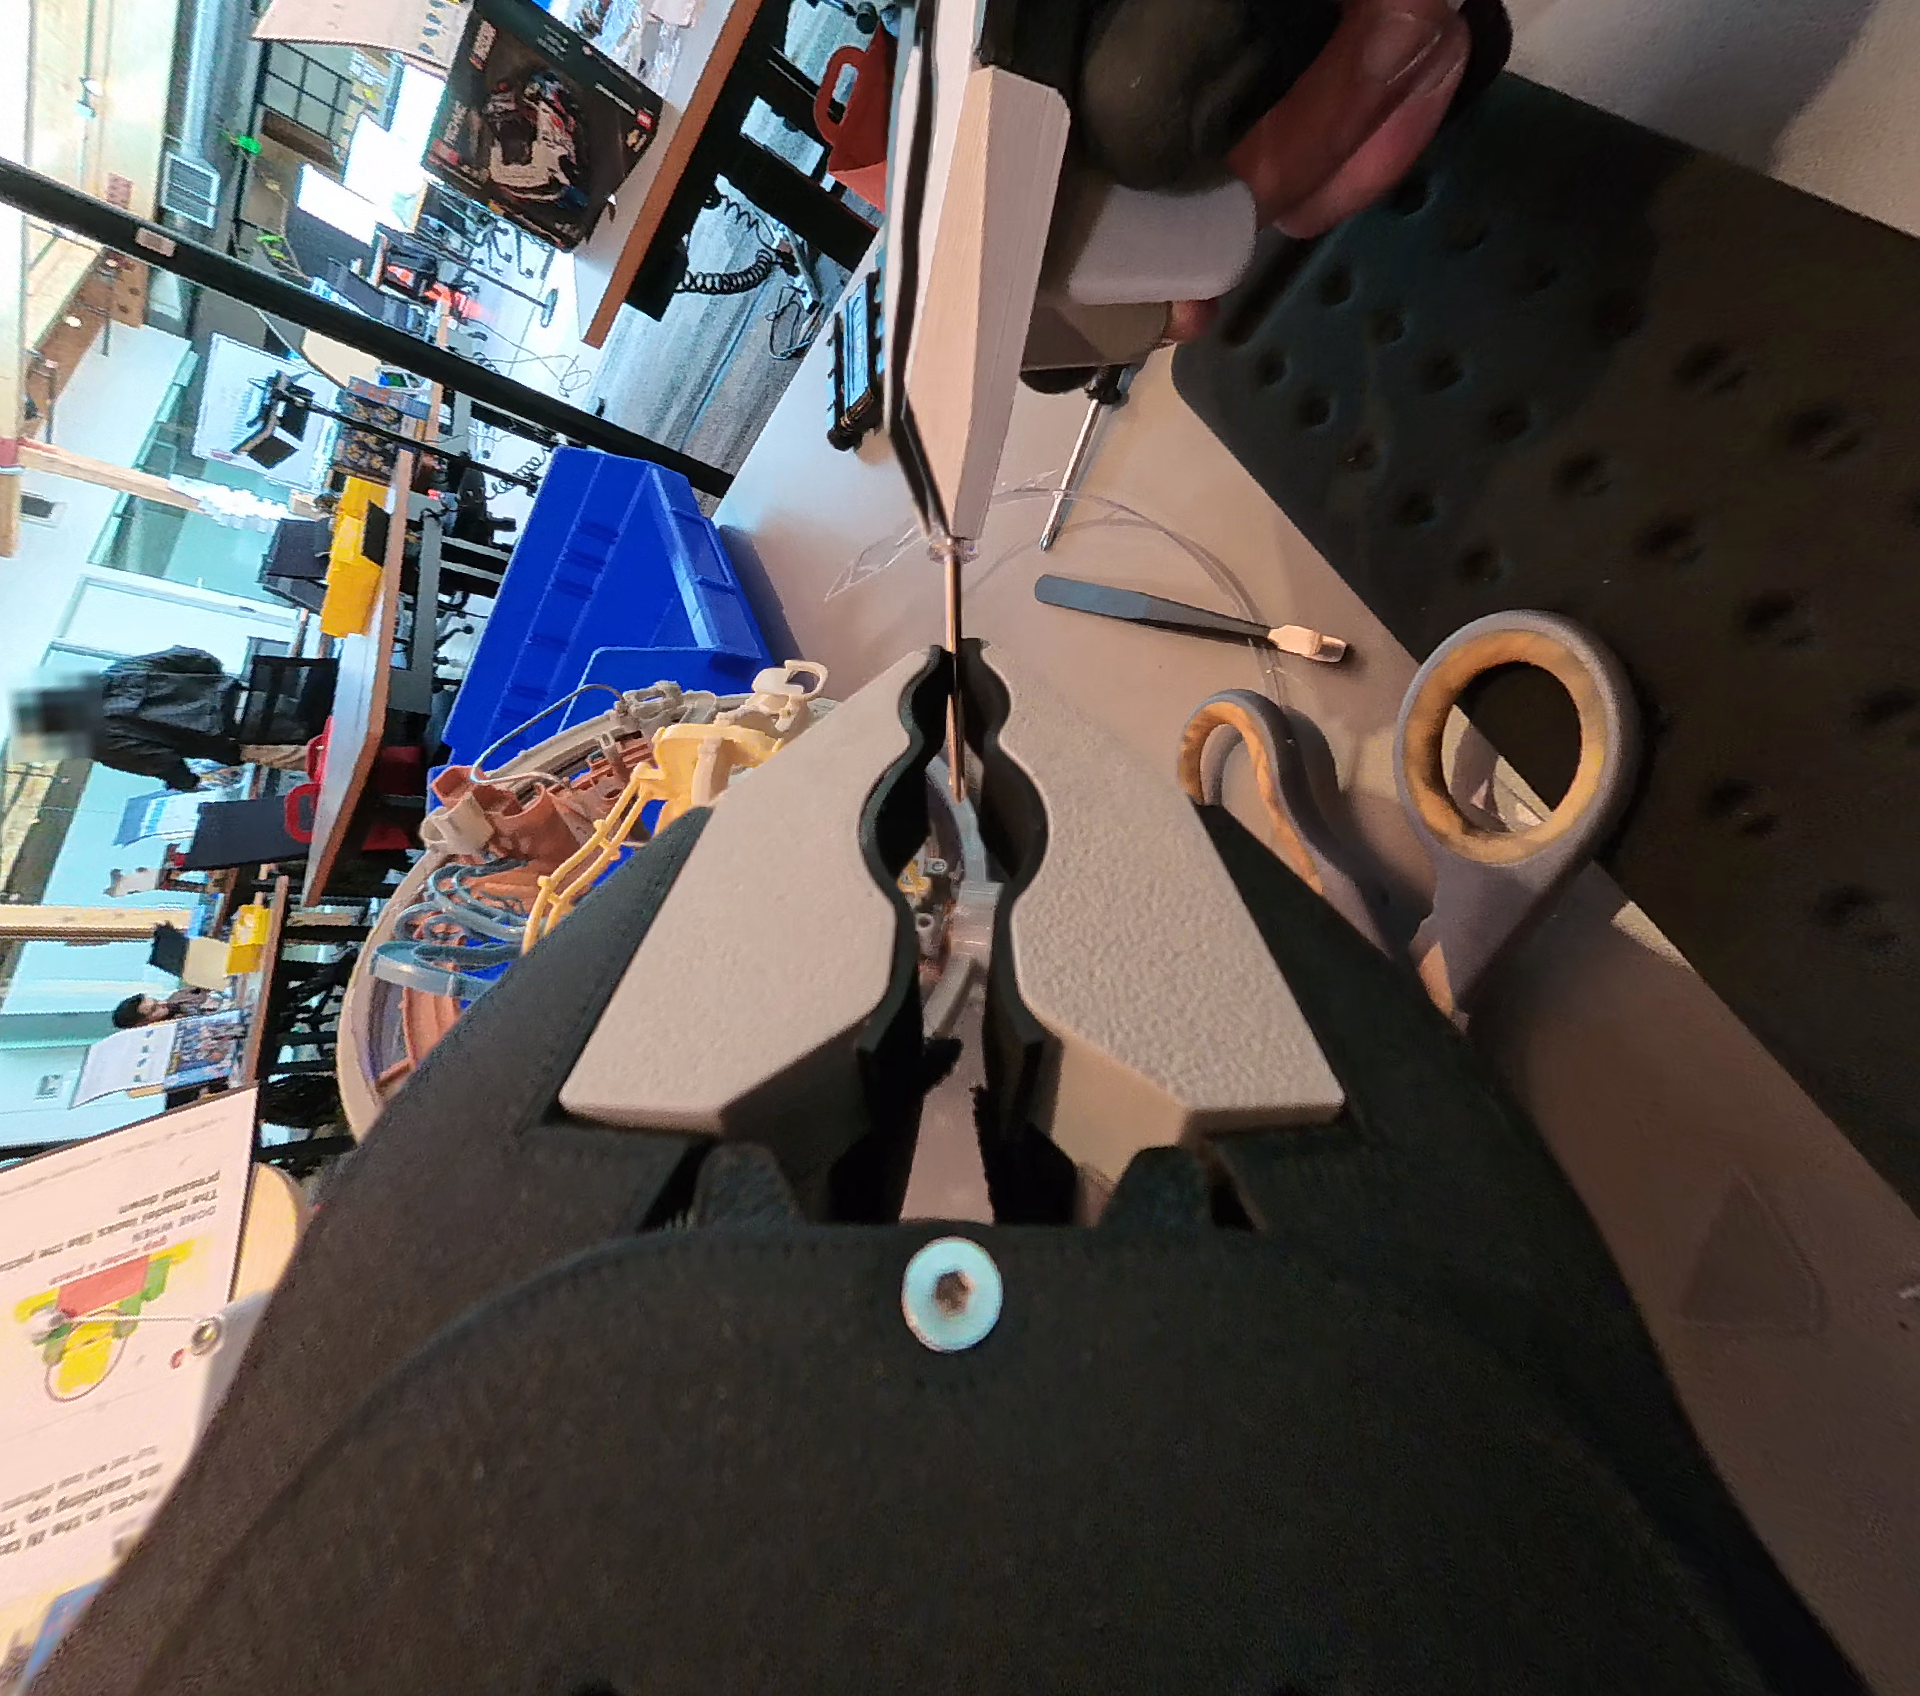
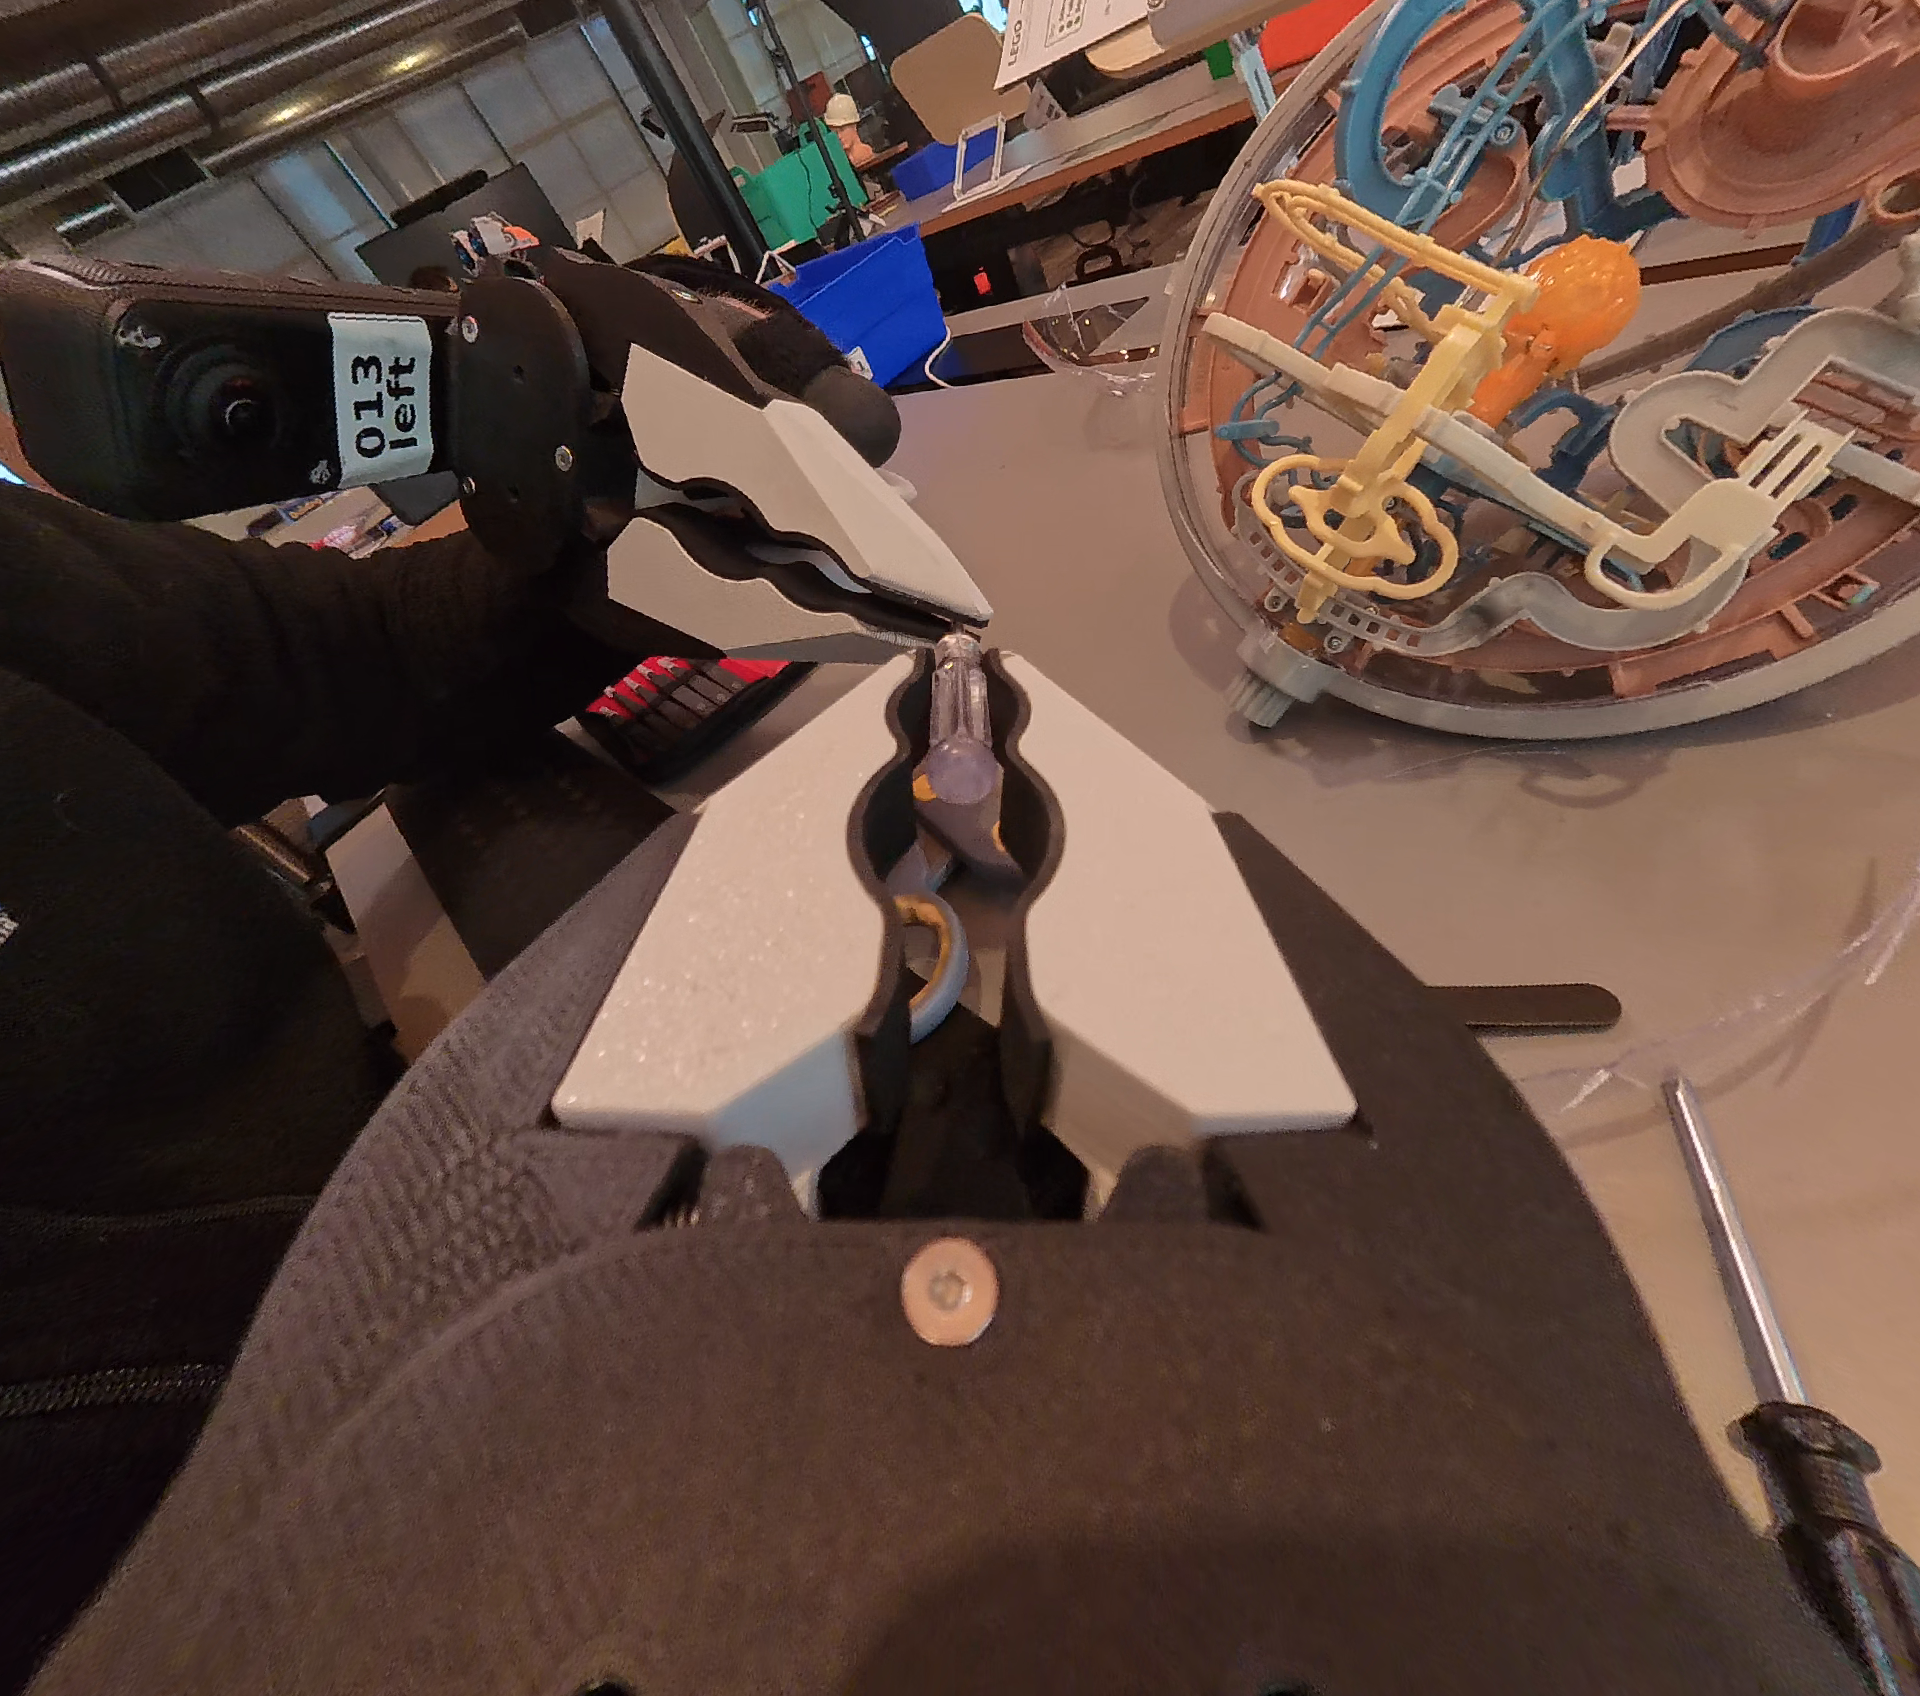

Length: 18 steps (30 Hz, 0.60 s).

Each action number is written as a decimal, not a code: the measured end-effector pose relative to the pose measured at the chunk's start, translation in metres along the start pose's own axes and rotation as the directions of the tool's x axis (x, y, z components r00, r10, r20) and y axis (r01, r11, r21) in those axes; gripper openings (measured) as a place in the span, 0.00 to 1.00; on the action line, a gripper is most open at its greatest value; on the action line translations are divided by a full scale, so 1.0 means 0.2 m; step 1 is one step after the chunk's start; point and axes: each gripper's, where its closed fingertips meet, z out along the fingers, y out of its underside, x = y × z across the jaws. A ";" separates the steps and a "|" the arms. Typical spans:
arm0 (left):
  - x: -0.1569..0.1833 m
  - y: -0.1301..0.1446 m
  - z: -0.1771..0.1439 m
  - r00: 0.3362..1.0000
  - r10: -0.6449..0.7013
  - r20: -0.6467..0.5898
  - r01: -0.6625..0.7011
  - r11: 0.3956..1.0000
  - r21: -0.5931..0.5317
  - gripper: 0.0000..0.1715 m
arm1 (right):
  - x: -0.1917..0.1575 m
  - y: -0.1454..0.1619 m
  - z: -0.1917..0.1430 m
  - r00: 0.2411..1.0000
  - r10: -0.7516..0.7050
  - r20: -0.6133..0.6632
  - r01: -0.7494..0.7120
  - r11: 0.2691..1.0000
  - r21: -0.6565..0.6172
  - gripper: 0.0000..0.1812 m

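Note:
A small screwdriver with a clear plastic handle (image 2: 954, 701) and a thin metal shaft (image 1: 954, 716) is held between both grippers above the grey table (image 2: 1351, 815). My left gripper (image 1: 954, 659) is shut on the shaft. My right gripper (image 2: 951, 659) is shut on the clear handle. In the left wrist view the right gripper (image 1: 940, 519) comes down from the top, with a hand behind it, and meets my tips. In the right wrist view the left gripper (image 2: 951, 626) comes in from the left, tip to tip with mine. Most of the handle is hidden between the fingers.
A clear maze ball (image 2: 1558, 347) with coloured tracks stands on the table to the right. Grey and yellow scissors (image 1: 1496, 773), black tweezers (image 1: 1174, 620) and a long black-handled screwdriver (image 2: 1745, 1283) lie on the table. A dark perforated mat (image 1: 1610, 451), blue bins (image 1: 623, 586) and a bit case (image 2: 675, 701) are nearby. Left and right tips are no more than a few centimetres apart.

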 end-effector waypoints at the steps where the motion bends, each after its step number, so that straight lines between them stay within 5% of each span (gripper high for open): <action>1: 0.00 0.00 0.00 1.000 0.000 0.001 0.000 1.000 0.001 0.00 | 0.00 0.00 0.00 1.000 0.004 0.003 -0.004 1.000 0.002 0.04; 6: 0.01 0.02 0.00 0.999 -0.037 -0.036 0.037 0.999 0.005 0.01 | 0.02 0.01 0.01 0.998 -0.050 -0.033 0.049 0.998 -0.025 0.04; 11: -0.35 0.11 -0.13 0.993 -0.090 0.076 0.091 0.996 -0.006 0.34 | 0.15 0.02 0.03 0.984 -0.091 -0.157 0.082 0.995 -0.060 0.04; 14: -0.64 0.22 -0.17 0.980 -0.165 0.112 0.167 0.986 -0.017 0.44 | 0.21 0.05 0.07 0.964 -0.153 -0.216 0.131 0.985 -0.116 0.04; 18: -0.89 0.31 -0.09 0.927 -0.375 -0.022 0.375 0.926 0.026 0.63 | 0.25 0.05 0.12 0.931 -0.248 -0.270 0.207 0.964 -0.169 0.04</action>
